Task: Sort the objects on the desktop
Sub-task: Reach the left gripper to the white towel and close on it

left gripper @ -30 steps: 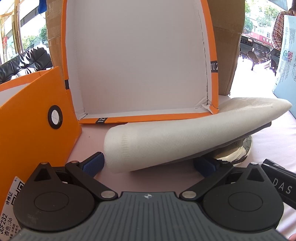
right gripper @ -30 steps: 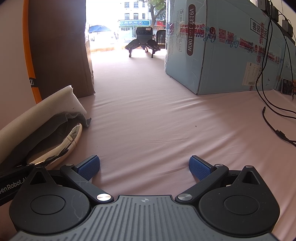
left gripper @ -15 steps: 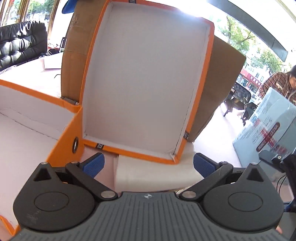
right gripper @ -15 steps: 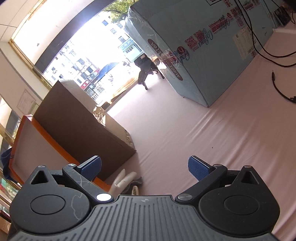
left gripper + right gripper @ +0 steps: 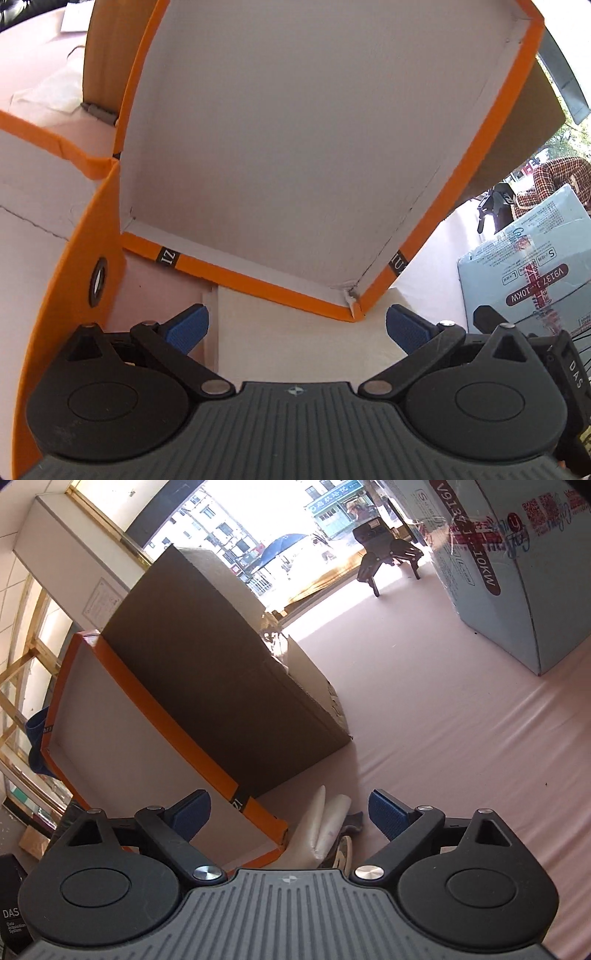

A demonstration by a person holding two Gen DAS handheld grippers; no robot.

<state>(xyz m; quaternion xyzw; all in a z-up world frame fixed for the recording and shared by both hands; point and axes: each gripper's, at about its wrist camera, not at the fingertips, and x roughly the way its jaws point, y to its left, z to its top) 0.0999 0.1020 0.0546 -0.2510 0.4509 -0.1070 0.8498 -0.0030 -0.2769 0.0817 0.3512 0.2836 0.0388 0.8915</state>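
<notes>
My left hand-held gripper [image 5: 297, 328] stands wide open with nothing between its blue pads [image 5: 186, 326], and through it I look down on the white folded cloth [image 5: 295, 343] lying on the pink tabletop [image 5: 461, 738], directly ahead and below. The cloth's far edge slips under the near corner of the orange box lid [image 5: 314, 147], which stands propped with its white inside facing me; the orange box [image 5: 59, 240] itself sits to the left, its side wall just beside my left pad. My right hand-held gripper [image 5: 288, 812] has just been closing a little, yet its jaws remain wide apart and hold nothing. From the right wrist view the same cloth shows as a pale bundle, lying low between the pads and a touch left of centre, hard against the lid's orange corner, with something dark and a rounded rim peeking out beneath it; what that is I cannot make out. The cloth's long axis seems to run across the left gripper's view, pad to pad, so I judge the left hand the nearer and better placed. Taking it would mean coming down with the pads spanning the bundle's short side, clear of the lid corner. A brown cardboard box [image 5: 221, 701] stands behind the lid, and a pale blue carton [image 5: 517, 572] well apart to the right.
</notes>
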